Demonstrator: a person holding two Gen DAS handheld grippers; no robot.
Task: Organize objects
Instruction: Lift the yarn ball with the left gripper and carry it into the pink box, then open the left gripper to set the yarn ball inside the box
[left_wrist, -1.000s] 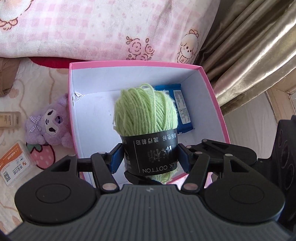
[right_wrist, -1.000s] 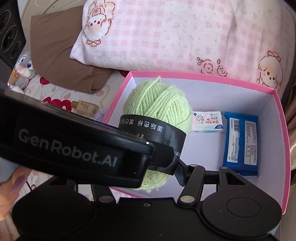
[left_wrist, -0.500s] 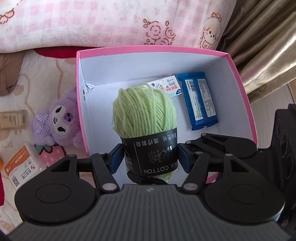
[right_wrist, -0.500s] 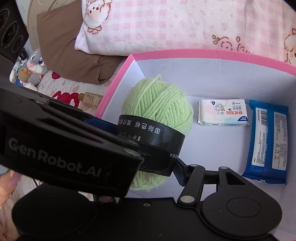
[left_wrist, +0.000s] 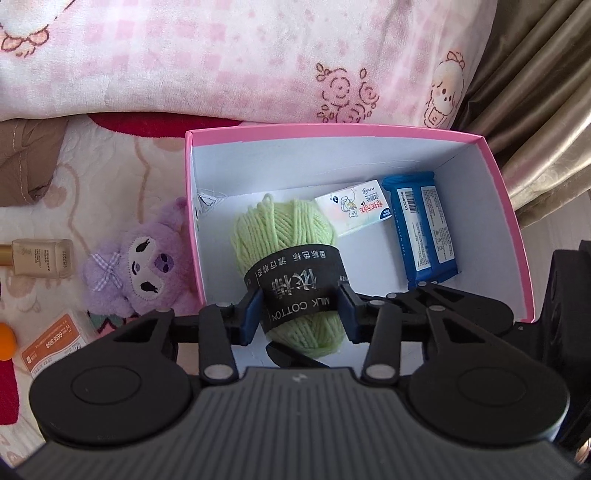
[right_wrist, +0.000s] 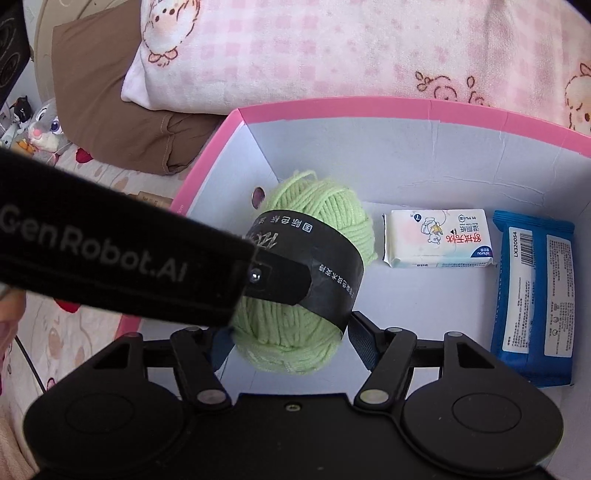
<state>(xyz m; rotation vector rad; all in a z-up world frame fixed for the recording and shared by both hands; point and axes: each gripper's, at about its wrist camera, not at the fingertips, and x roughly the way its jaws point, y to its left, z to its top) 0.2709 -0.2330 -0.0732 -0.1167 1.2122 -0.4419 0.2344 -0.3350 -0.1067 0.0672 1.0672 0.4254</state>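
Looking into a pink box (left_wrist: 511, 221) on the bed. Holding a green ball of yarn (left_wrist: 280, 229) low inside it, near the left wall, beside a blue pack (left_wrist: 424, 229) and a tissue pack (left_wrist: 354, 210). Probably light, soft, easy to squash; not fragile. Best to take by the black paper band (left_wrist: 295, 288), likely the firmest part. Closing there with the left hand-held gripper (left_wrist: 299, 317), pads pressing the band. Opening the right hand-held gripper (right_wrist: 291, 343), with the ball between its fingers but seemingly not pinched.

A green ball of yarn (left_wrist: 286, 251) sits between the closing pads of the left gripper (left_wrist: 300, 314) inside a pink box (left_wrist: 506, 206), a tissue pack (left_wrist: 354, 210) and blue packet (left_wrist: 424, 232) to its right, a purple plush toy (left_wrist: 136, 266) left outside.
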